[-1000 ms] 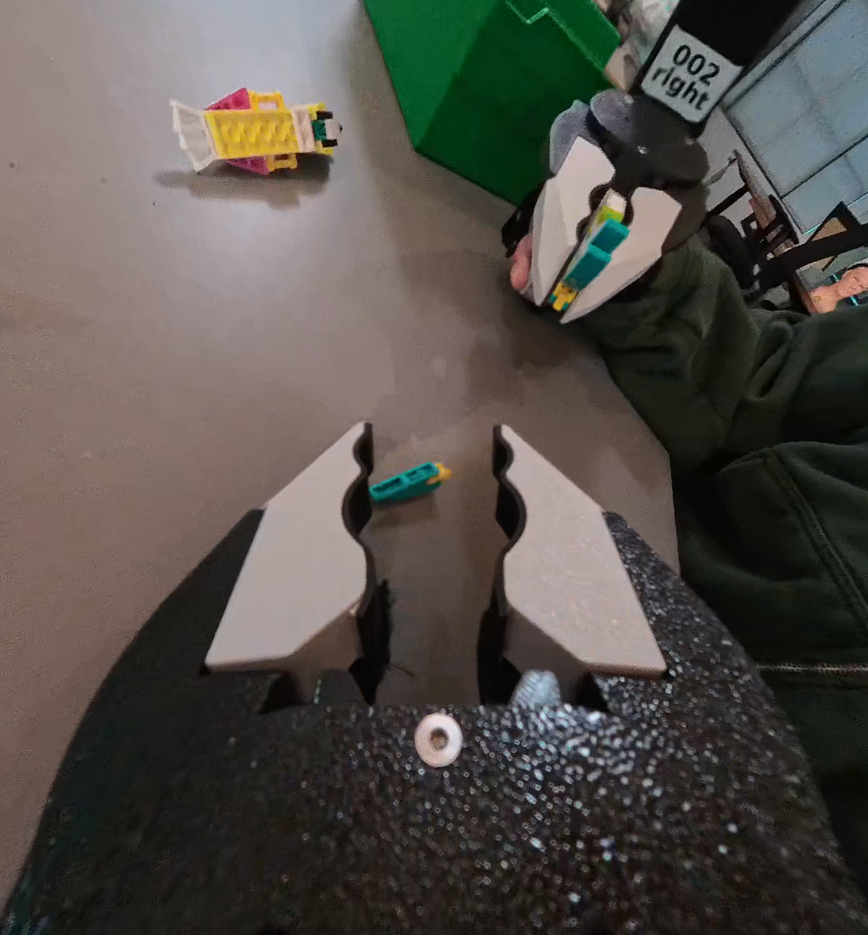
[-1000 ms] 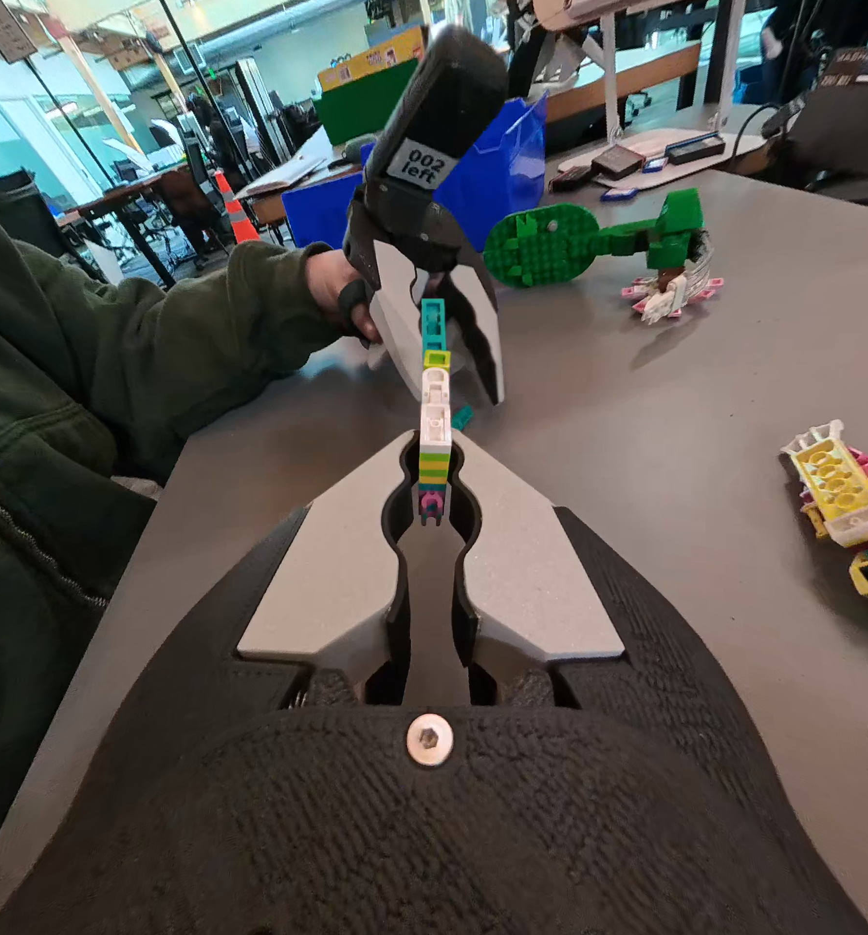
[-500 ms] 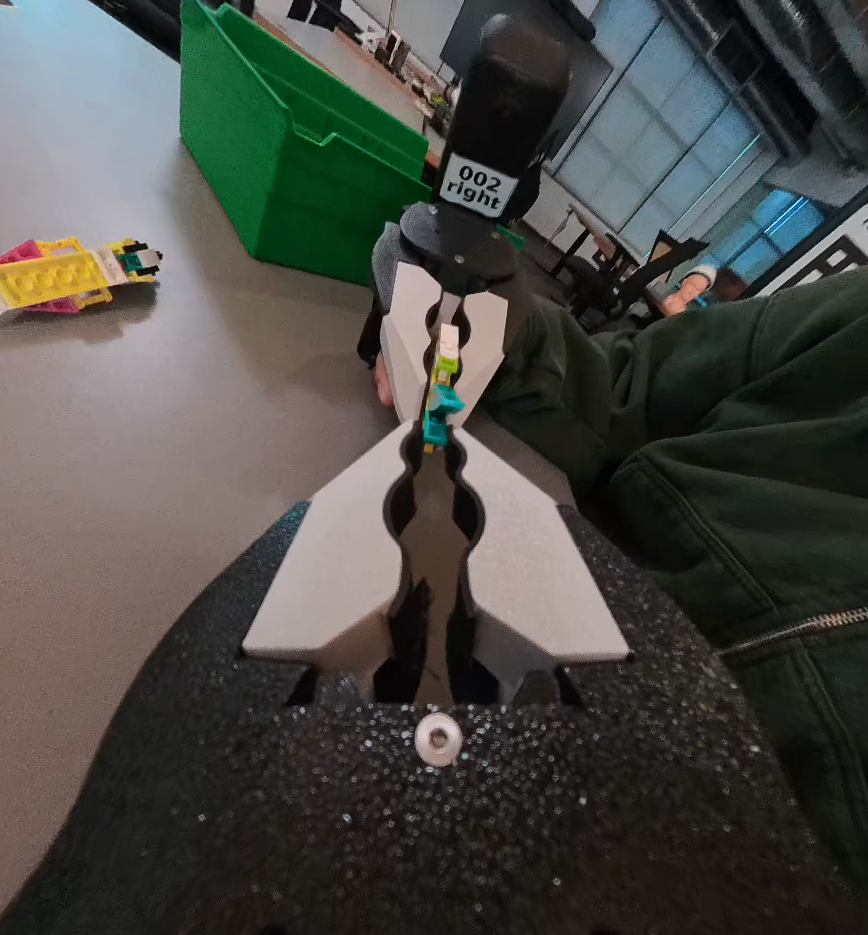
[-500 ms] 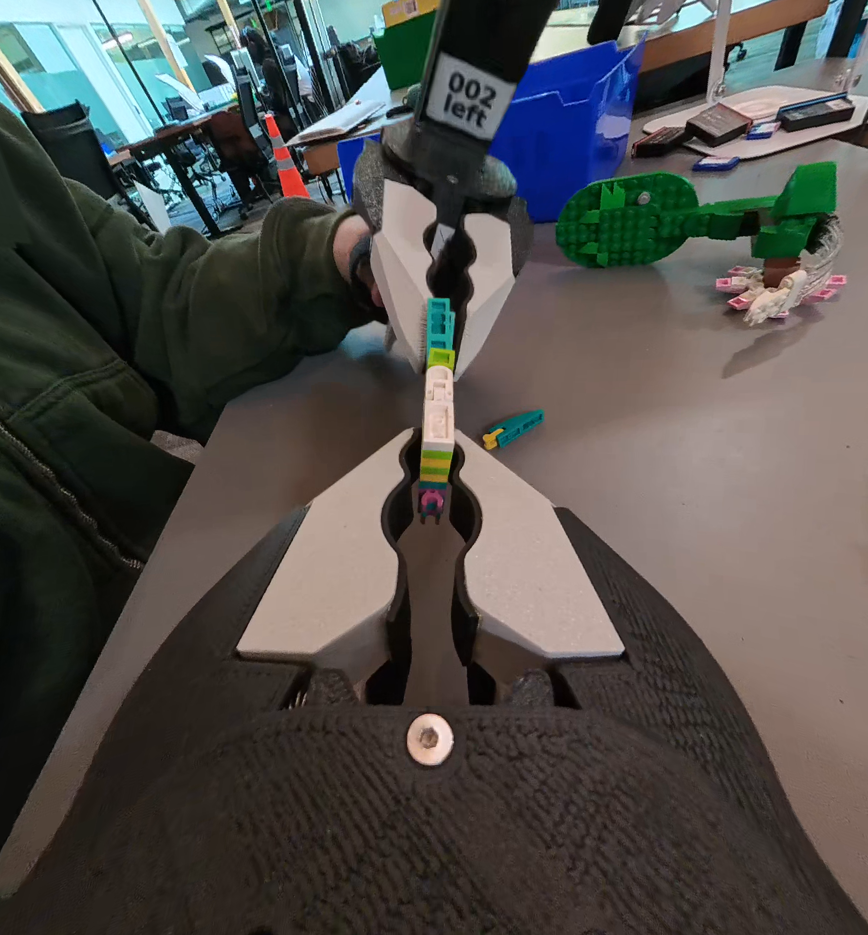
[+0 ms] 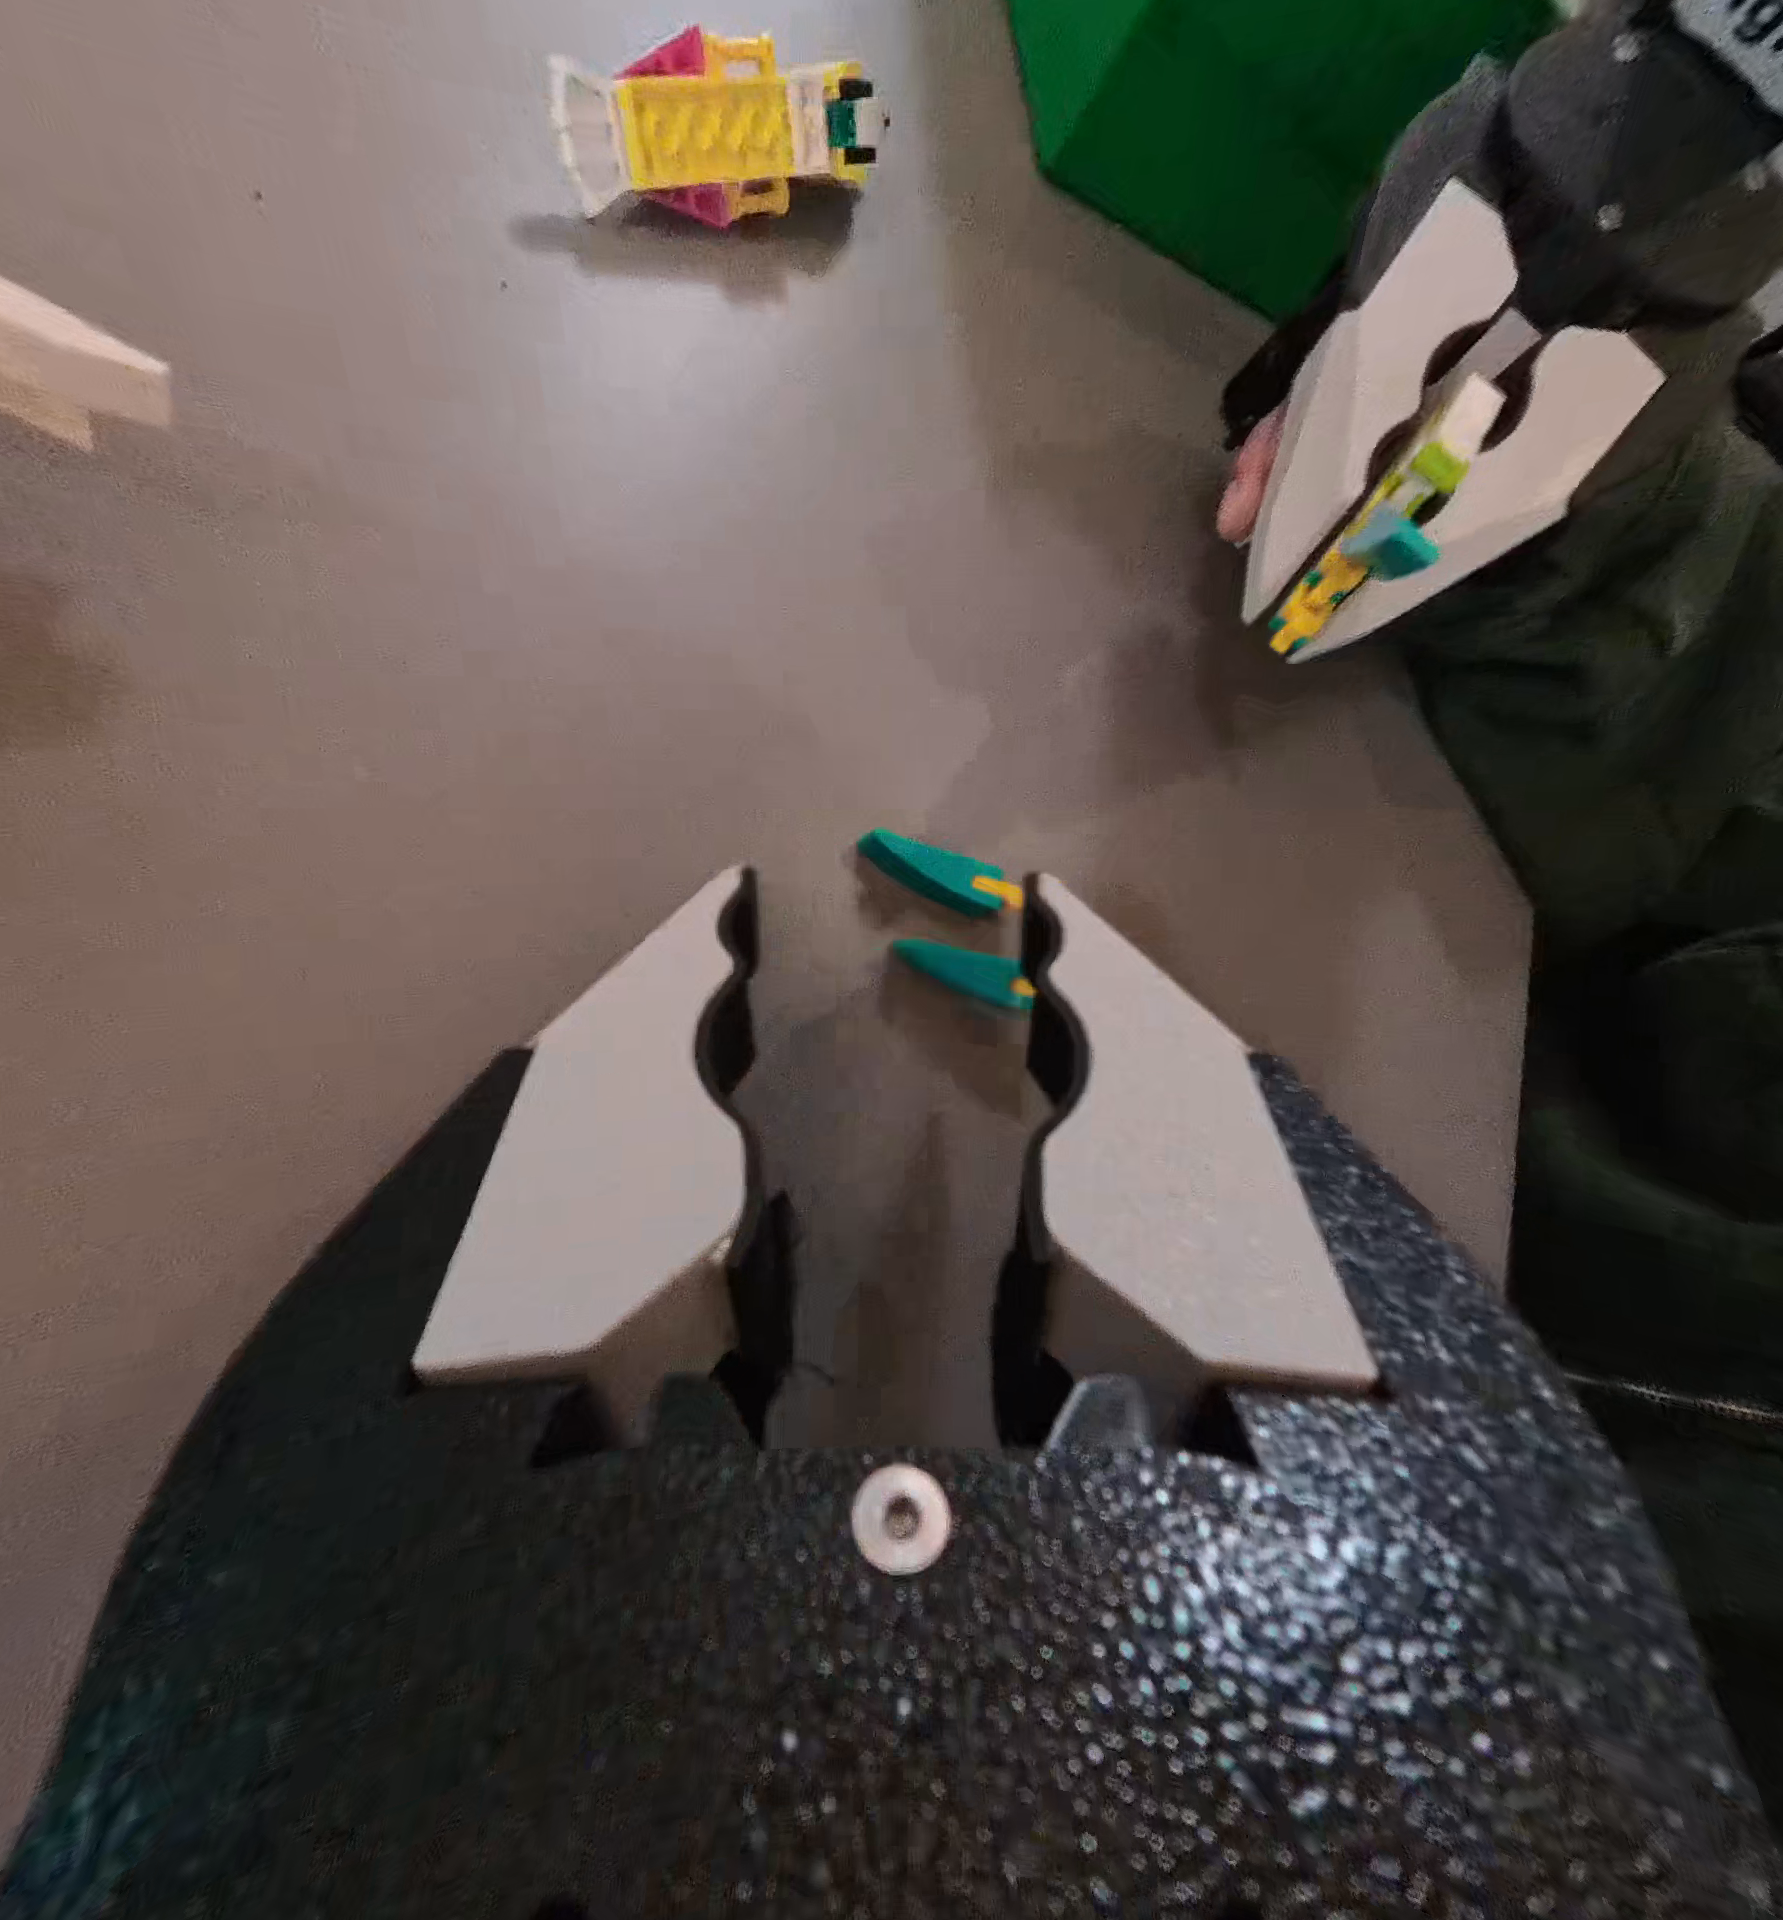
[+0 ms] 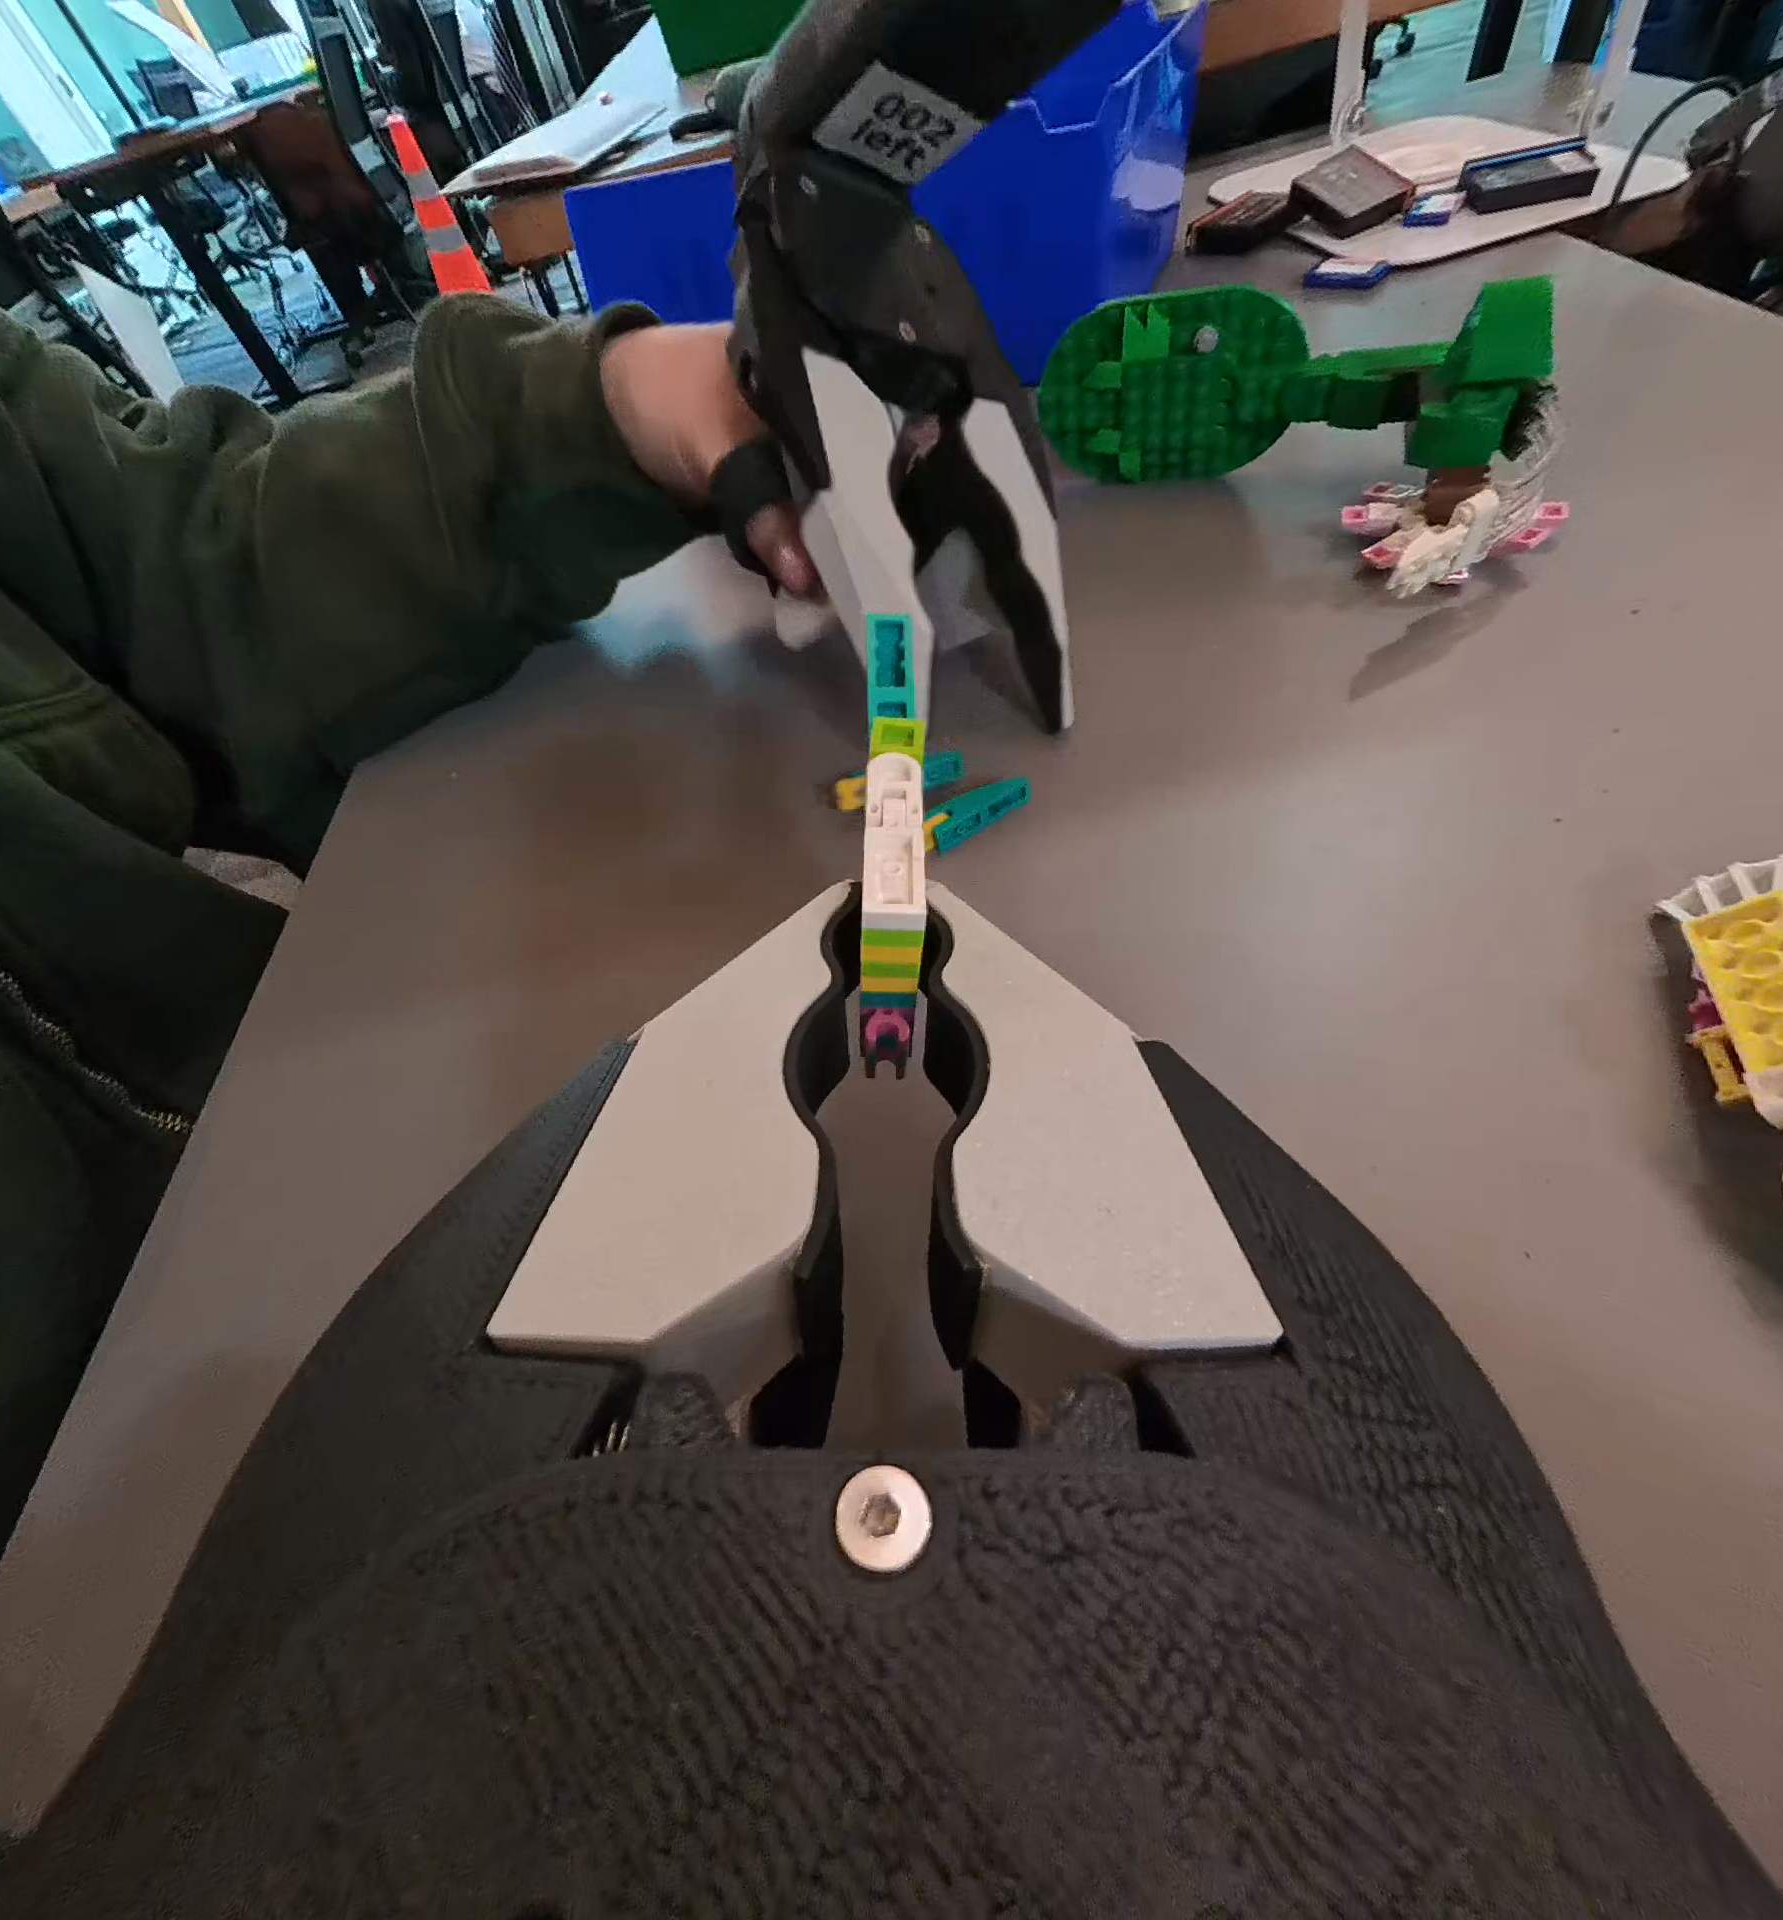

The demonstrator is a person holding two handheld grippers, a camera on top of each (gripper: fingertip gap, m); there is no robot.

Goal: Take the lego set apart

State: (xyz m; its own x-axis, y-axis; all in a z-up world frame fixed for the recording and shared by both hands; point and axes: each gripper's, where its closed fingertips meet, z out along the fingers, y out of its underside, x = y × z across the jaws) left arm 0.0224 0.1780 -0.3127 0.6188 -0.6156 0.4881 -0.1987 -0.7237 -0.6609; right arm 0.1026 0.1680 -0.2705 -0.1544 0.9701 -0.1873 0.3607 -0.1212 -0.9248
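Two small teal pieces (image 5: 934, 875) lie side by side on the grey tabletop (image 5: 347, 623), just past the tips of the left gripper (image 5: 892, 914). Its jaws are apart and hold nothing. It hangs over the two pieces, tips pointing down at them.

The right gripper (image 6: 892, 914) has its jaws clamped on the lego strip (image 6: 892, 831). This is a thin stick of bricks: striped green and yellow at the held end, white in the middle, then lime, then teal at the far tip. Its long side runs straight out from the jaws, away from the camera and toward the left gripper. It is held up off the tabletop.

The step in hand looks like pulling bits off the strip one by one and dropping them. Two are off, and more are left on the stick. Next, the left gripper likely needs to come back up, line its open jaws with the teal tip, and close on it. Then the two grippers would pull apart along the stick. The tip is thin, so the aim must be good.

Other lego builds sit well apart: a yellow and pink build (image 5: 710, 130), and a green build (image 6: 1282, 384) farther back.
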